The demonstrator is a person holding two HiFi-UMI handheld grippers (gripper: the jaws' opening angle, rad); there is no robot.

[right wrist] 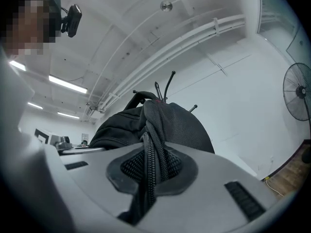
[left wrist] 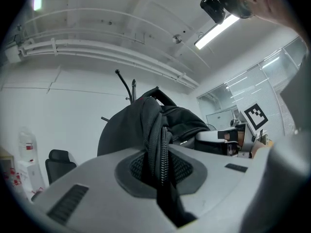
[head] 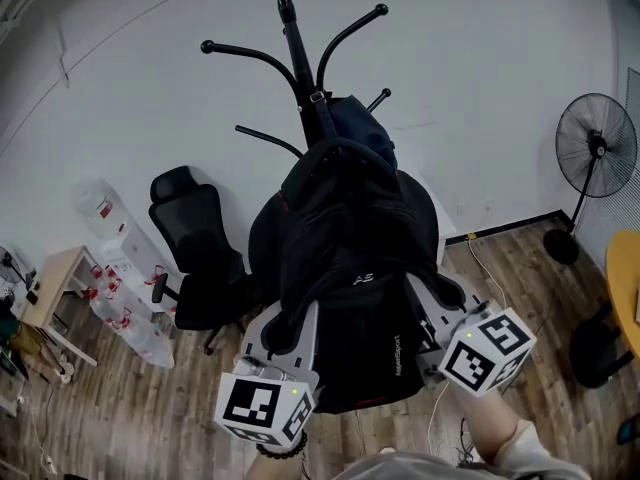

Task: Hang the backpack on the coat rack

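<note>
I hold the black fabric backpack (head: 350, 253) in the air just before the black metal coat rack (head: 296, 58). The left gripper (head: 283, 336) and right gripper (head: 437, 320) each clamp a zippered side edge, which I judge keeps it upright with its top loop toward the hooks. It looks padded, bulging and soft.
</note>
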